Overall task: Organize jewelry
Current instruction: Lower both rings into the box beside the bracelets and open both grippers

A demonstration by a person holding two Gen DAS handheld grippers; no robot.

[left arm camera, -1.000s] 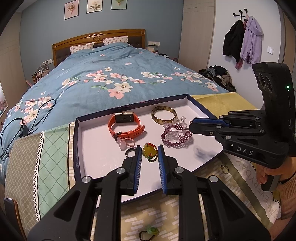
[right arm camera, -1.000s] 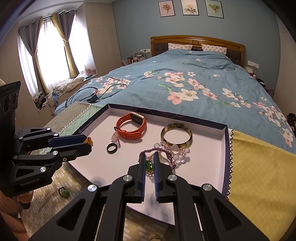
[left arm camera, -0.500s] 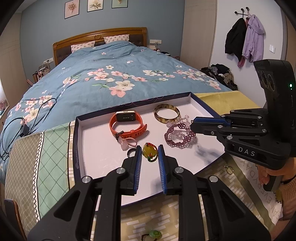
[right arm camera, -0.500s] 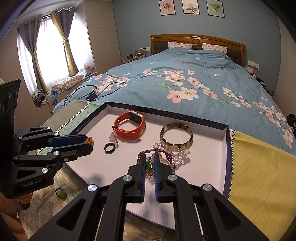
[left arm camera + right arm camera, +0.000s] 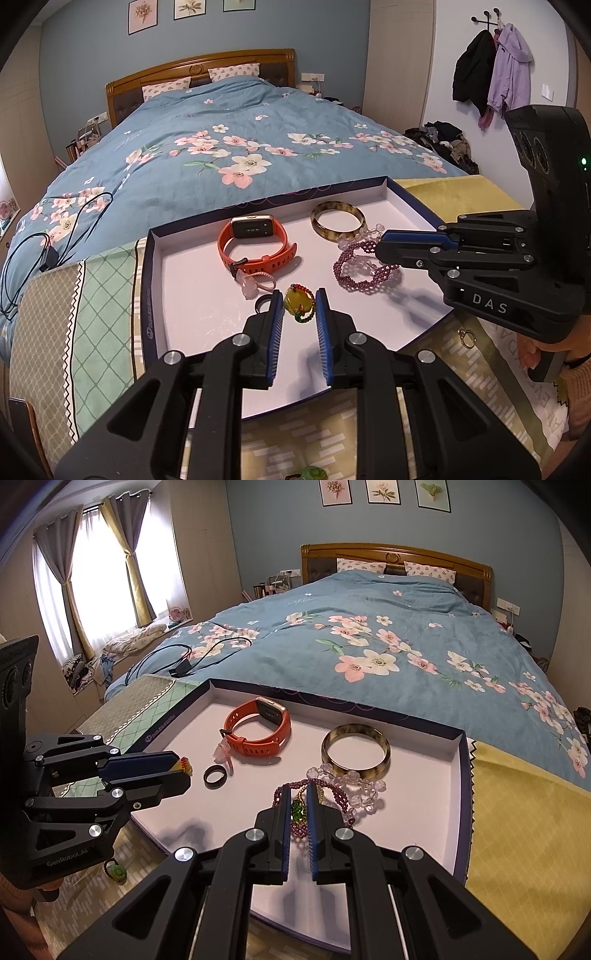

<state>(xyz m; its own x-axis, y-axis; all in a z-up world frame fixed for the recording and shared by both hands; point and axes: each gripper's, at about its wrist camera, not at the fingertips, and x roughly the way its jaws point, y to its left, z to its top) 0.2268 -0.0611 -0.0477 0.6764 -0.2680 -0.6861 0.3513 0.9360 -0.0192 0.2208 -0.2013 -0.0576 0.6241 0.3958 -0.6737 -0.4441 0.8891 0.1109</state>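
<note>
A white-lined tray (image 5: pixel 192 295) with a dark blue rim lies on a patterned cloth at the foot of a bed. My left gripper (image 5: pixel 298 297) is shut on a yellow pendant (image 5: pixel 295 301) with a red and green bead cord, low over the tray's near part. In the right wrist view that left gripper (image 5: pixel 179 771) sits at the tray's left edge. My right gripper (image 5: pixel 298 795) is shut on a green pendant (image 5: pixel 296 808) with a gold chain, just over a purple bead bracelet (image 5: pixel 336 794). From the left wrist view the right gripper (image 5: pixel 380 245) reaches in from the right.
In the tray lie an orange smartwatch (image 5: pixel 255 243), a brown bangle (image 5: pixel 338 221), a clear bead bracelet (image 5: pixel 354 782), a pink pendant (image 5: pixel 251 282) and a black ring (image 5: pixel 214 775). On the cloth outside are a green pendant (image 5: pixel 116 871) and a gold ring (image 5: pixel 466 336).
</note>
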